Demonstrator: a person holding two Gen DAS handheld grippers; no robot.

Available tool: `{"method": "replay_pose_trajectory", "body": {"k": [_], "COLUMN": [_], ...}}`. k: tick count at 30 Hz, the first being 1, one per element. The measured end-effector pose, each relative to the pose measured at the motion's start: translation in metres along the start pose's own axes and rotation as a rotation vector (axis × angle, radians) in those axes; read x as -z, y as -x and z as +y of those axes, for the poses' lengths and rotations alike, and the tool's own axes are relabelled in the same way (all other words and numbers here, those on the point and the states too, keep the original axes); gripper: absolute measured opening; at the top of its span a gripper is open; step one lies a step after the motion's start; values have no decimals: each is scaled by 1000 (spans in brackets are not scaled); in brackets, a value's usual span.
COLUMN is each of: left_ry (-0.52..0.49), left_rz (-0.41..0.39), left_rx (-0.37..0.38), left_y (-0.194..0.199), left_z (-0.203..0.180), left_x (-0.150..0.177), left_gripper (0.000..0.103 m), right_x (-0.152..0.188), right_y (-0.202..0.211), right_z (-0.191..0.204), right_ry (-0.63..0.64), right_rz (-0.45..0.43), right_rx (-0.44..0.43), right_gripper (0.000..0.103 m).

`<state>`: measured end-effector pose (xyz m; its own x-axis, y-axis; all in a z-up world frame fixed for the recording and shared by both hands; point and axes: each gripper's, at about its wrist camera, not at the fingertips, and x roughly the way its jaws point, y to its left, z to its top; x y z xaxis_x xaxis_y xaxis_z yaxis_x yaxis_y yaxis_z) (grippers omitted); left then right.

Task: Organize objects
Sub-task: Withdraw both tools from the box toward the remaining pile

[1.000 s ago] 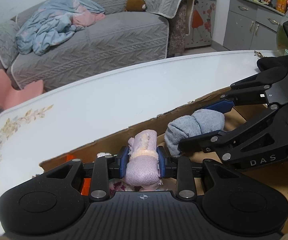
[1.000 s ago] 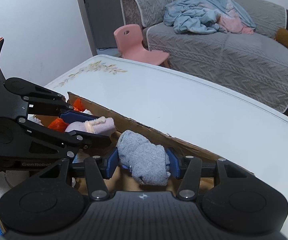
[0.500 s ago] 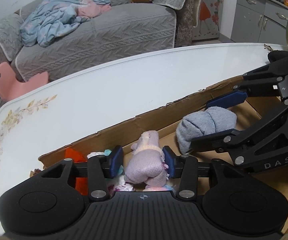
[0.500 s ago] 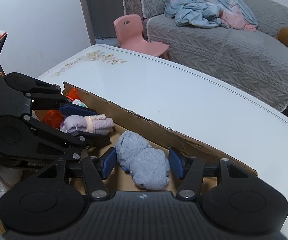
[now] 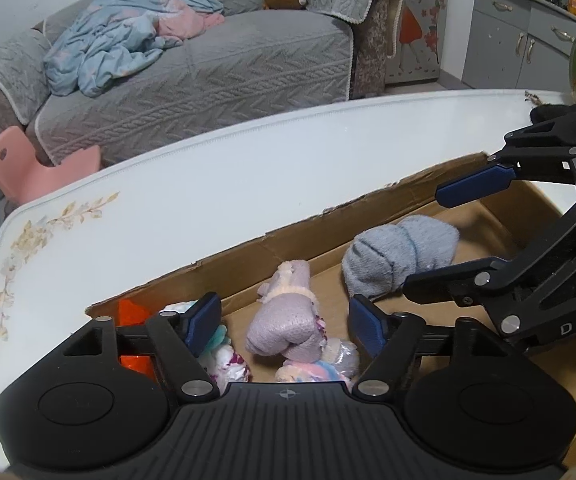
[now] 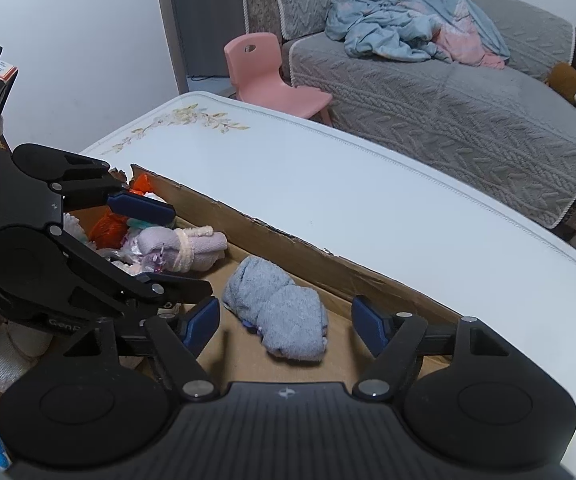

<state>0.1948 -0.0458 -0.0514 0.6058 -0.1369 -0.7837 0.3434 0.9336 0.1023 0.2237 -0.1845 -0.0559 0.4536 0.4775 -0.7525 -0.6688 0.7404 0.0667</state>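
A cardboard box point(image 5: 307, 236) point(image 6: 295, 248) lies on the white table. My left gripper point(image 5: 286, 322) is open above a rolled lilac sock bundle point(image 5: 288, 316) that rests in the box on other rolled socks. My right gripper point(image 6: 286, 322) is open above a rolled grey sock bundle point(image 6: 280, 316) lying on the box floor. The grey bundle also shows in the left wrist view point(image 5: 399, 256), and the lilac one in the right wrist view point(image 6: 184, 248). Each gripper appears in the other's view: the right one point(image 5: 439, 236) and the left one point(image 6: 164, 244).
Orange point(image 6: 108, 224) and several pastel rolled socks point(image 5: 224, 356) fill the box's left end. The white table point(image 5: 208, 184) has a floral corner print. A grey sofa point(image 6: 447, 100) with a blue blanket and a pink child's chair point(image 6: 272, 76) stand beyond it. Grey cabinets point(image 5: 527, 36) are far right.
Both grippers have opened and let go of their bundles. The lilac and grey sock bundles now lie in the box, and both grippers have drawn back a little.
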Motion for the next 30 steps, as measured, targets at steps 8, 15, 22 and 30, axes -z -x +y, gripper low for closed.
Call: {"method": "replay_pose_trajectory", "body": {"k": [8, 15, 22, 30], "left_ry": [11, 15, 54, 44], "left_rz": [-65, -104, -132, -199], "left_rx": [9, -13, -23, -23], "left_y": [46, 87, 117, 149], "left_z": [1, 7, 14, 2], "left_x": [6, 29, 51, 75], "left_gripper": [82, 84, 85, 87], "right_x": [10, 24, 36, 51], "right_y": [36, 72, 96, 115], "right_z": [7, 16, 33, 53], "right_ry": [2, 7, 18, 40], "right_rz": [-57, -102, -145, -183], "right_rx": [-3, 8, 5, 13], "right_gripper": [77, 78, 81, 85]}}
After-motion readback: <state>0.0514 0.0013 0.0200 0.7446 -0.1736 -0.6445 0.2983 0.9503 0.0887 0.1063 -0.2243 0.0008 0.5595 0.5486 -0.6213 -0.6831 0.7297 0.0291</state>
